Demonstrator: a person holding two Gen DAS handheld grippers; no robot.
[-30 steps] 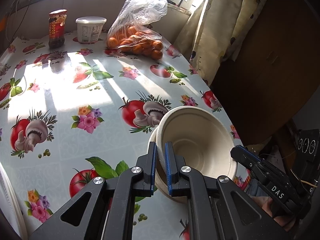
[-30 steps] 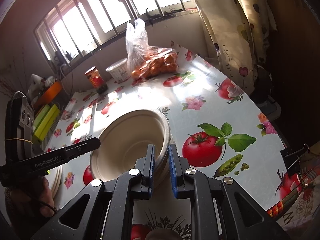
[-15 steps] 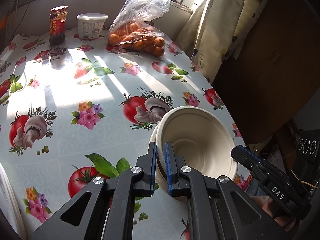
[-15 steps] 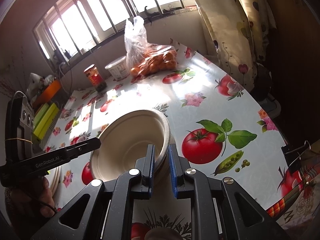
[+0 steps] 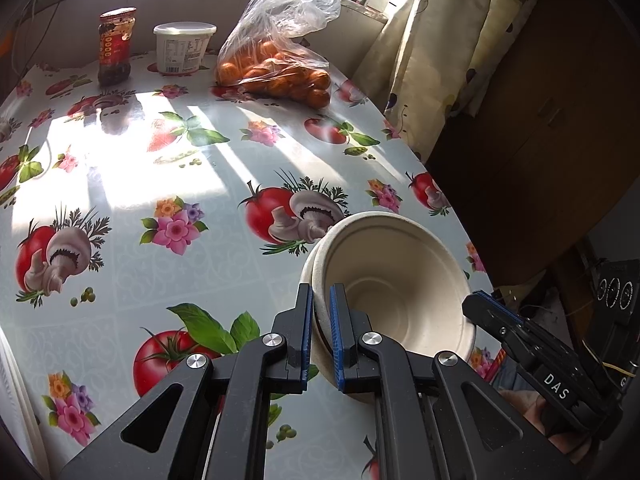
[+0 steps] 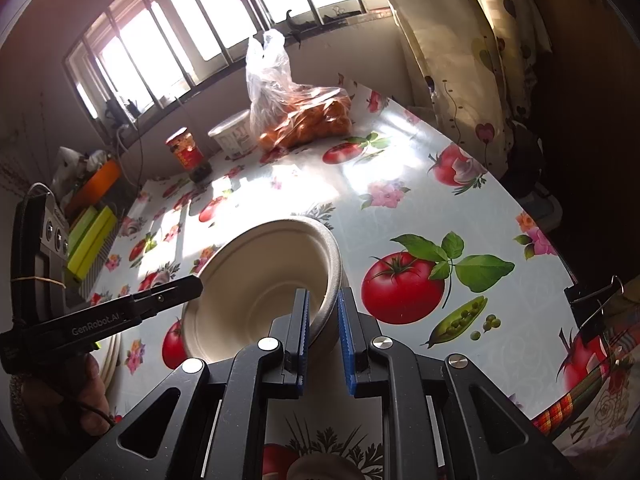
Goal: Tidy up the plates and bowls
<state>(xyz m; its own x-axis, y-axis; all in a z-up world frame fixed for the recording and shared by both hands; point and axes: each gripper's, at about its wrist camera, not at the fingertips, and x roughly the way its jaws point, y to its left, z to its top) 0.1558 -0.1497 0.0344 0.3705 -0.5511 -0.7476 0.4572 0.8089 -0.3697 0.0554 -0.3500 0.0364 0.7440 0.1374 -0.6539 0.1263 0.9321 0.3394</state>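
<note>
A cream paper bowl (image 5: 396, 280), nested in a second bowl, is held over the tablecloth near the table's right edge. My left gripper (image 5: 320, 312) is shut on its near-left rim. In the right wrist view the same bowl (image 6: 264, 280) sits between my right gripper's (image 6: 323, 312) jaws, which have parted a little and stand around the rim with a gap. The other gripper's finger shows in each view, at the bowl's opposite side. A stack of cream plates (image 6: 110, 354) peeks out at lower left, mostly hidden by my left hand.
At the table's far end stand a red-lidded jar (image 5: 115, 46), a white tub (image 5: 183, 48) and a plastic bag of oranges (image 5: 280, 60). A curtain (image 5: 440, 40) and dark cabinet lie beyond the right edge. Green and orange boxes (image 6: 90, 224) sit left.
My right gripper's jaws have opened slightly off the bowl rim. My left gripper stays shut on the rim. The bowl has barely moved.
</note>
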